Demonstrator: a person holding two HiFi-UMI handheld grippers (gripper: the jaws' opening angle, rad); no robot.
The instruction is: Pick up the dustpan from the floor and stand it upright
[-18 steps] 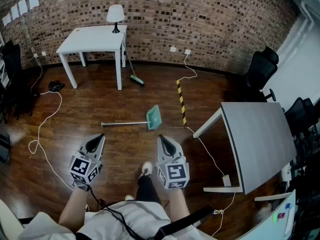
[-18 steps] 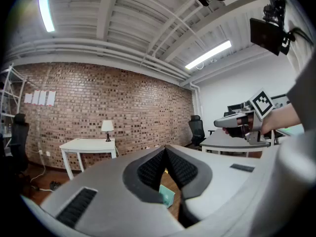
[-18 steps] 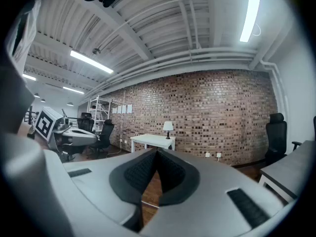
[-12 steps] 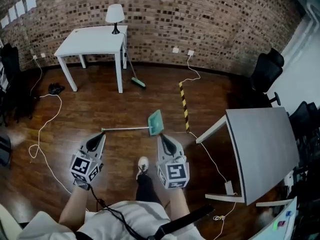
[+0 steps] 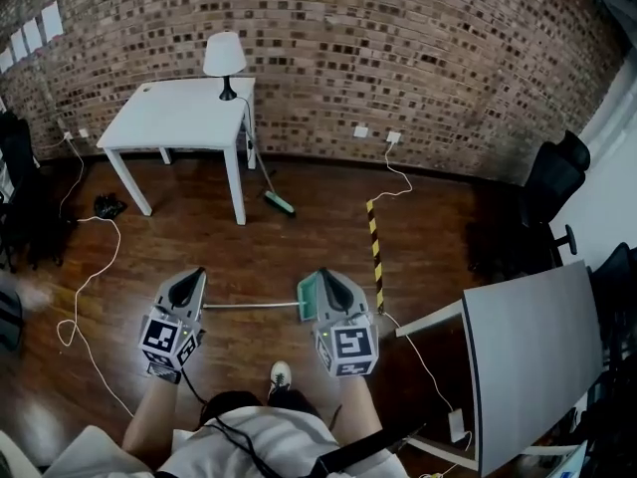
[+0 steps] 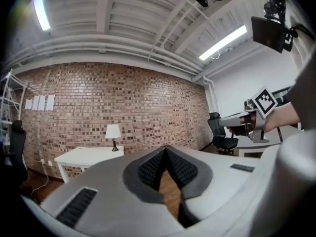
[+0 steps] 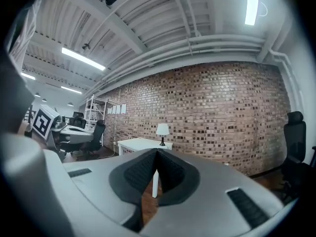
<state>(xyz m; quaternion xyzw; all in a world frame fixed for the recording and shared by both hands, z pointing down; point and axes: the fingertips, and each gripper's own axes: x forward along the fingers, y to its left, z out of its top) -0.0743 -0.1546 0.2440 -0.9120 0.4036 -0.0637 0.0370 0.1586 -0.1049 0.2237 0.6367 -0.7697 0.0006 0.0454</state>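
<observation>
Approach step, nothing grabbed yet. Left gripper [image 5: 193, 278] and right gripper [image 5: 323, 280] both pinched together, empty. Green dustpan [image 5: 306, 297] flat on floor at 12 o'clock, handle pointing 9. Next, I reckon: dip down, spread jaws, grab handle.

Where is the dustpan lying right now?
Head view: the dustpan lies on the wooden floor, its teal pan partly hidden by the right gripper, handle stretching toward the left gripper.
</observation>
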